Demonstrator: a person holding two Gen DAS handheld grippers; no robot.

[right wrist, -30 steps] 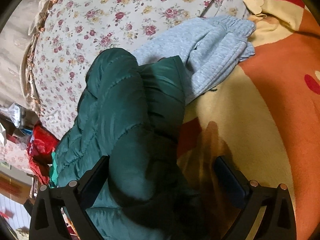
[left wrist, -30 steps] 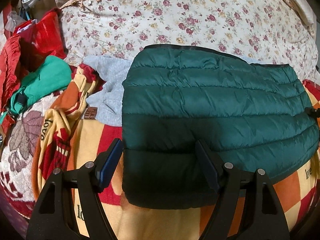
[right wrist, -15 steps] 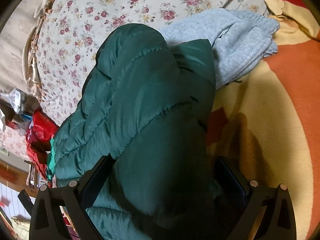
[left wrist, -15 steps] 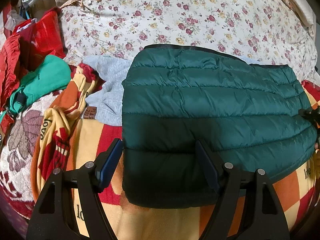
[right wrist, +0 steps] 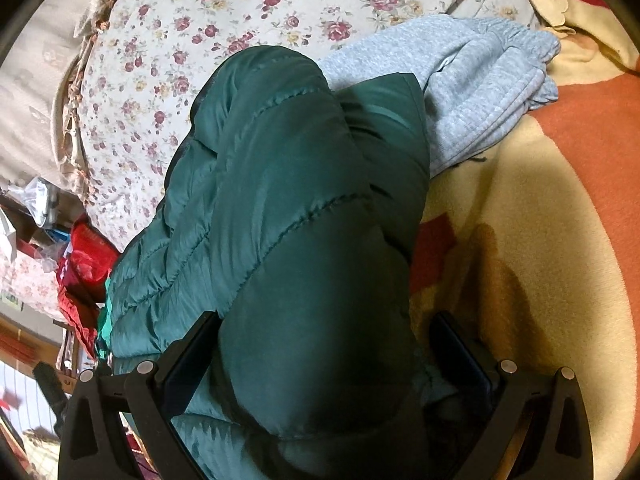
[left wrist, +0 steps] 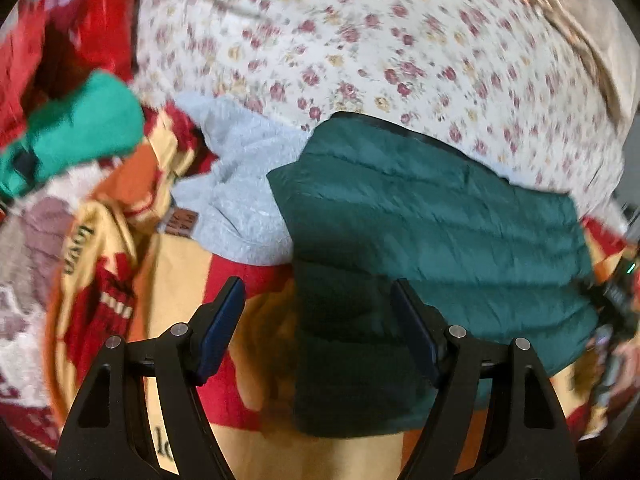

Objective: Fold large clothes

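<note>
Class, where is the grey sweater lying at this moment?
In the left wrist view the grey sweater lies left of the green puffer jacket, partly under it, between the floral sheet and the checked blanket.

- A dark green quilted puffer jacket (left wrist: pixel 440 220) is lying folded into a broad padded rectangle on the orange, red and cream blanket (left wrist: pixel 180 280), its far edge reaching the floral bedspread (left wrist: pixel 360 40).
- Its stitched channels are running across its width, and a dark trim is lining the far edge.
- One end (right wrist: pixel 304 280) is bulging upward in a thick, rounded fold.
</note>
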